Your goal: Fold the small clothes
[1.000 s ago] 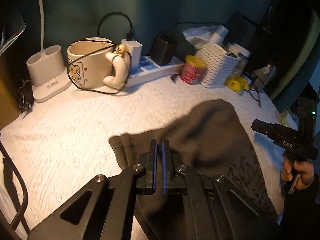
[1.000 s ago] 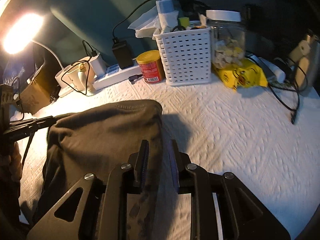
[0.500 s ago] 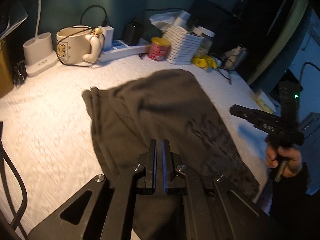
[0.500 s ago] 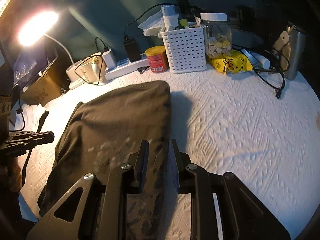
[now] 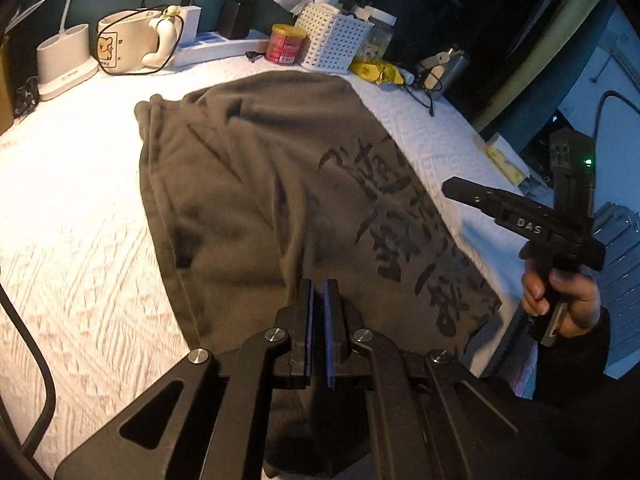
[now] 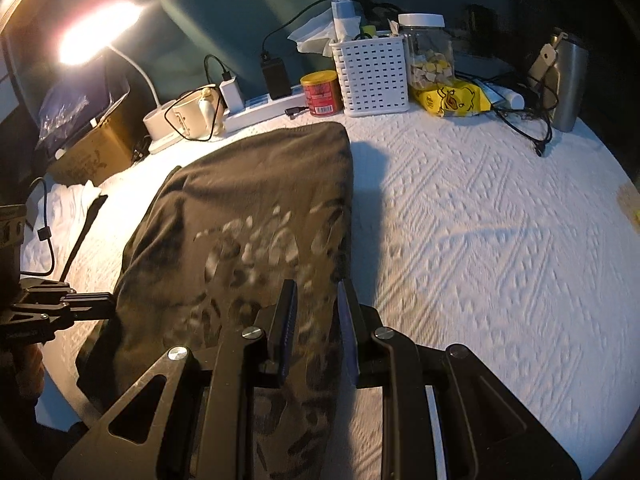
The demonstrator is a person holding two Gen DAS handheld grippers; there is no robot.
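Left wrist: olive shirt (image 5: 256,184) w/ dark print, wrinkled, on tabletop.

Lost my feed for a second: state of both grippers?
Left gripper: shut, holding nothing visible, above the shirt.
Right gripper: open, empty.

"DAS" in white on right hand-held gripper (image 5: 456,190), garment print (image 5: 400,216) illegible

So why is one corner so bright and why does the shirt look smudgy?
Right wrist view: the lamp glares white at top left and washes out that corner; the shirt print is blurred; a dark shadow falls on the cloth beside its right edge. Left wrist view: dimmer and bluish, the shirt print sharper; the fisheye bends the edges in both.
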